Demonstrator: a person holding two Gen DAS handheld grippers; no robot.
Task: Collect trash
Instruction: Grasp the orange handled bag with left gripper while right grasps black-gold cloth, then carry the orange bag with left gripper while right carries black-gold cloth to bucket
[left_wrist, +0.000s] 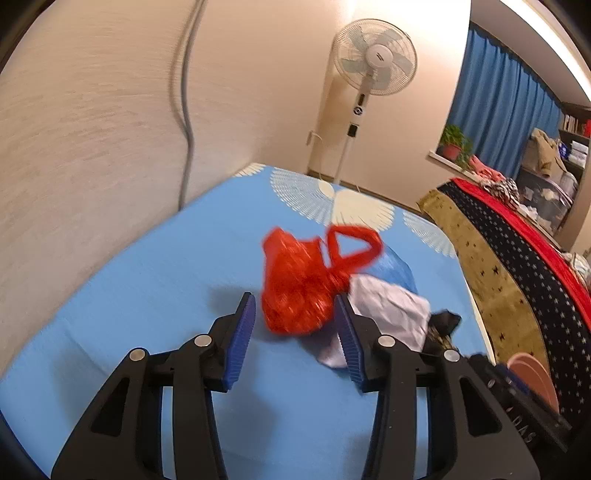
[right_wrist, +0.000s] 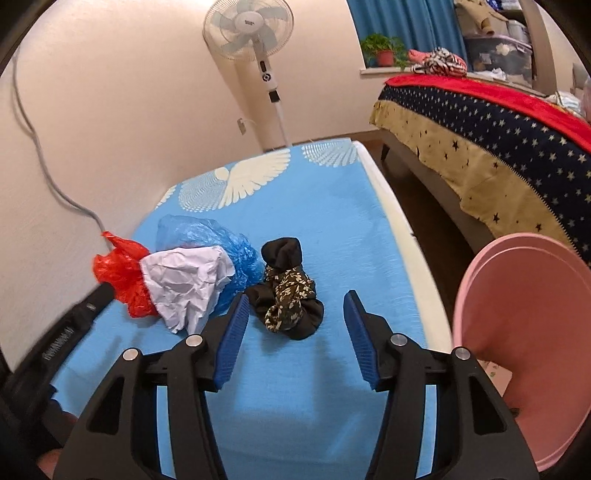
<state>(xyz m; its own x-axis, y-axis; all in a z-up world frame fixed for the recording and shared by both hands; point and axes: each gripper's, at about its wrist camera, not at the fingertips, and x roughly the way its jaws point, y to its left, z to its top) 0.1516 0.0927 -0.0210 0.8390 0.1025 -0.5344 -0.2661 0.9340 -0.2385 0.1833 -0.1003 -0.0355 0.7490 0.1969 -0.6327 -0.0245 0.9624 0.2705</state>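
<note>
A blue mattress (right_wrist: 332, 369) with white wing prints fills both views, set against a cream wall with a grey cable (left_wrist: 184, 110) running down it. Only the right wrist view shows the mattress's pale right edge and, just beside it at lower right, a pink bucket (right_wrist: 524, 332) tilted with its mouth toward the camera; the left wrist view catches only a sliver of that bucket (left_wrist: 532, 373). A bed under a star-print blanket (right_wrist: 498, 140) stands beyond the gap, and a white standing fan (left_wrist: 373, 62) is at the far wall in both.

The trash lies in a cluster on the mattress. A red plastic bag (left_wrist: 303, 288), motion-blurred, sits right ahead of the left gripper (left_wrist: 295, 314), whose jaws are spread wide and hold nothing. Touching it on the right are crumpled white paper (right_wrist: 184, 284) and a crinkled blue plastic bag (right_wrist: 214, 240) behind the paper. The right wrist view shows clearly a bundle of black floral cloth (right_wrist: 288, 295), mostly hidden in the other view. It lies just ahead of the right gripper (right_wrist: 295, 314), also wide open and empty.
</note>
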